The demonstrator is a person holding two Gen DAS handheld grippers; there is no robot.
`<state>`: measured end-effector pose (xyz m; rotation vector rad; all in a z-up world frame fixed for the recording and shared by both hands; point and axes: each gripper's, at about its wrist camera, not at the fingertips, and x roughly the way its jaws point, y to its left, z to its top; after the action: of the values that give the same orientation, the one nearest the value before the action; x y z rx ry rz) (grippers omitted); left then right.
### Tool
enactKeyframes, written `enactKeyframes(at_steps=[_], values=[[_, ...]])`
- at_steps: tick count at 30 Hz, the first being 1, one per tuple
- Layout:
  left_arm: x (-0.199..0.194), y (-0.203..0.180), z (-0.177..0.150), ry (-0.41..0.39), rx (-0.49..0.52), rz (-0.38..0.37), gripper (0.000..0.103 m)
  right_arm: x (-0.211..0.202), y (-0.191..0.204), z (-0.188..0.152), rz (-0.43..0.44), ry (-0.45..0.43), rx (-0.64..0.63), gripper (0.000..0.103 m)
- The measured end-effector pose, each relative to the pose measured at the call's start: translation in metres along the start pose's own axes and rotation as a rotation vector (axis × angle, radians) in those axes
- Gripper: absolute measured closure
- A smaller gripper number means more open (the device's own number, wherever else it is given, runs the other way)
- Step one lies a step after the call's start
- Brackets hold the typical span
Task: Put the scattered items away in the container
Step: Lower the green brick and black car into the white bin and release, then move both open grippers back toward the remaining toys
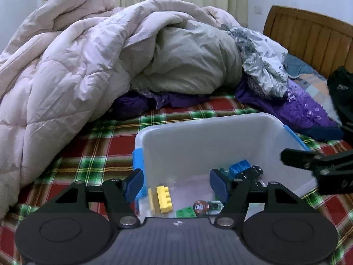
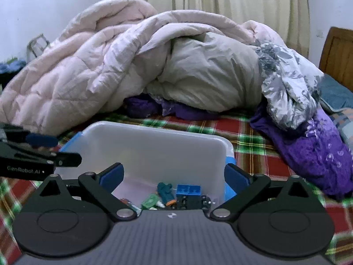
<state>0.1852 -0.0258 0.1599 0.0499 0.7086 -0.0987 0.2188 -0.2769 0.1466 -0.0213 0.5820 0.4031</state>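
Observation:
A translucent white bin (image 1: 209,137) with blue handles sits on the plaid bedsheet; it also shows in the right wrist view (image 2: 154,150). Inside lie a yellow brick (image 1: 164,198), a green brick (image 1: 186,212), a blue brick (image 1: 240,166) (image 2: 188,191), a small bulb-like item (image 1: 206,206) and a teal toy piece (image 2: 166,191). My left gripper (image 1: 176,184) is open and empty over the bin's near left side. My right gripper (image 2: 174,176) is open and empty over the bin's near edge, and it shows at the right of the left wrist view (image 1: 317,167).
A heaped pink and beige quilt (image 1: 88,61) fills the bed behind the bin. Purple cloth (image 1: 304,110) and flowered fabric (image 1: 262,59) lie at the right. A wooden headboard (image 1: 308,35) stands at the far right. The red-green plaid sheet (image 1: 99,154) surrounds the bin.

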Motion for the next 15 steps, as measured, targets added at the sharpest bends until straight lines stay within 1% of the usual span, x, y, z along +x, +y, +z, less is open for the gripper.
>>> enactKeyframes(at_steps=[2,4,7,9,11,13,15], values=[[-0.013,0.001,-0.012,-0.016,-0.004,-0.016,0.033,-0.018,0.001,-0.013,0.024,-0.020,0.024,0.003],[-0.026,-0.003,-0.031,-0.033,0.008,-0.029,0.033,-0.036,0.005,-0.036,0.035,-0.031,0.019,0.003],[-0.039,-0.013,-0.069,-0.035,0.032,-0.045,0.032,-0.055,0.017,-0.087,0.045,0.002,-0.003,0.003],[-0.040,-0.019,-0.098,-0.025,0.041,-0.049,0.032,-0.060,0.030,-0.126,0.038,0.048,-0.026,0.003],[-0.036,-0.024,-0.123,0.006,0.040,-0.053,0.032,-0.061,0.050,-0.163,0.037,0.082,-0.052,0.003],[-0.029,-0.027,-0.143,0.047,0.029,-0.055,0.032,-0.059,0.066,-0.187,0.032,0.104,-0.050,0.003],[-0.027,-0.028,-0.157,0.067,0.016,-0.052,0.032,-0.055,0.079,-0.201,0.008,0.105,-0.044,0.003]])
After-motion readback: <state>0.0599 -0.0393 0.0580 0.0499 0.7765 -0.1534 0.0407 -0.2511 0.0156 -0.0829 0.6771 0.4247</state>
